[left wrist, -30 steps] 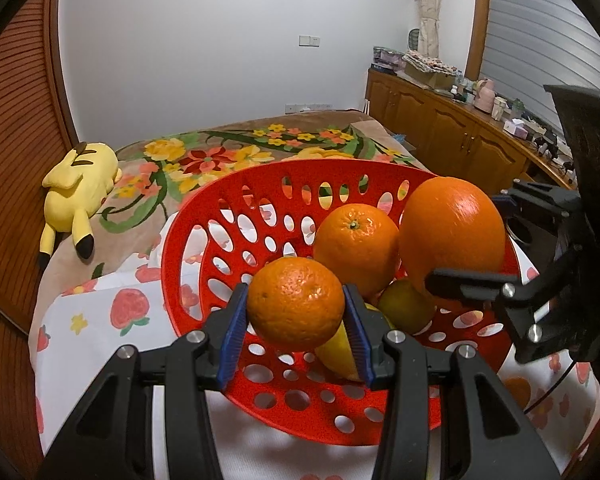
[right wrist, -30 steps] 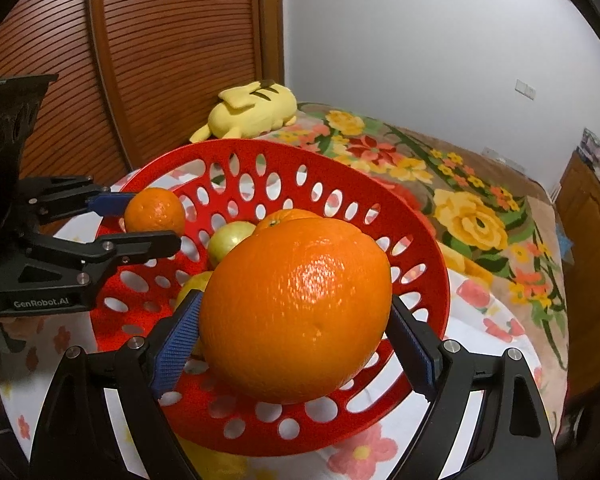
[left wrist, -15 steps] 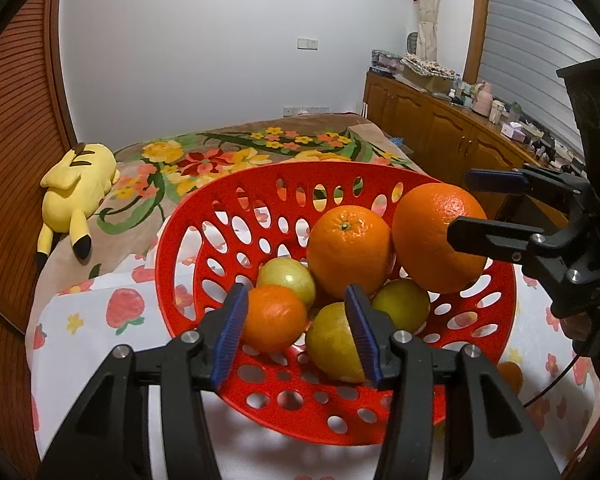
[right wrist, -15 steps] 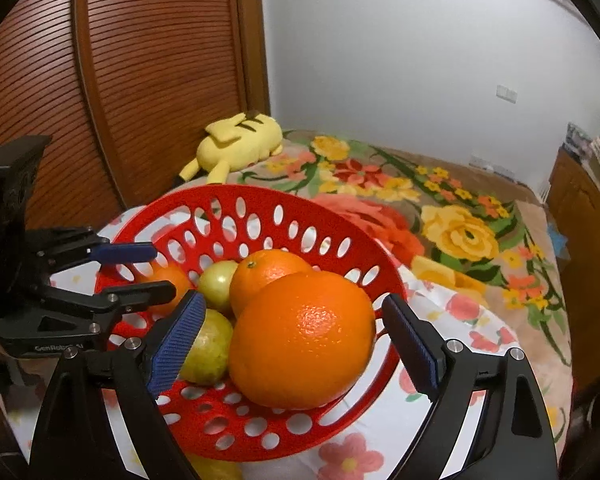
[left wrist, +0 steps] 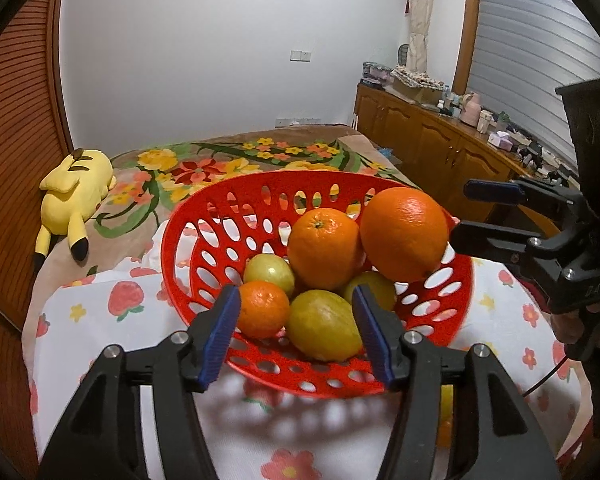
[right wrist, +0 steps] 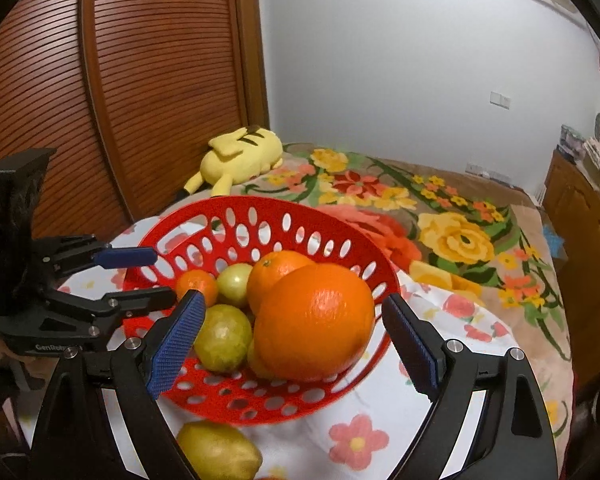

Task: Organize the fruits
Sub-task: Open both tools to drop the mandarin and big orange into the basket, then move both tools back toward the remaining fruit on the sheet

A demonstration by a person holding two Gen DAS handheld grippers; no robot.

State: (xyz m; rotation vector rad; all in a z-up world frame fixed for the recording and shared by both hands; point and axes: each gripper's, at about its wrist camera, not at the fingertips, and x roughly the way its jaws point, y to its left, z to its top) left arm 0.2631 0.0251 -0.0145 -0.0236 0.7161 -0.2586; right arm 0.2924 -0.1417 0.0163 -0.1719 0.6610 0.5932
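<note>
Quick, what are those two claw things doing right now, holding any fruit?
Left gripper: jaws open, holding nothing.
Right gripper: jaws open, holding nothing.

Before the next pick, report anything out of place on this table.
One yellow lemon lies on the cloth outside the red basket, just in front of its near rim, while the other fruits sit inside. Both the left gripper and the right gripper are open and empty.

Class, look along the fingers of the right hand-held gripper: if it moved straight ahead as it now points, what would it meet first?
Most likely the large orange in the red basket: it sits centred between the open right hand-held gripper, though depth is uncertain.
</note>
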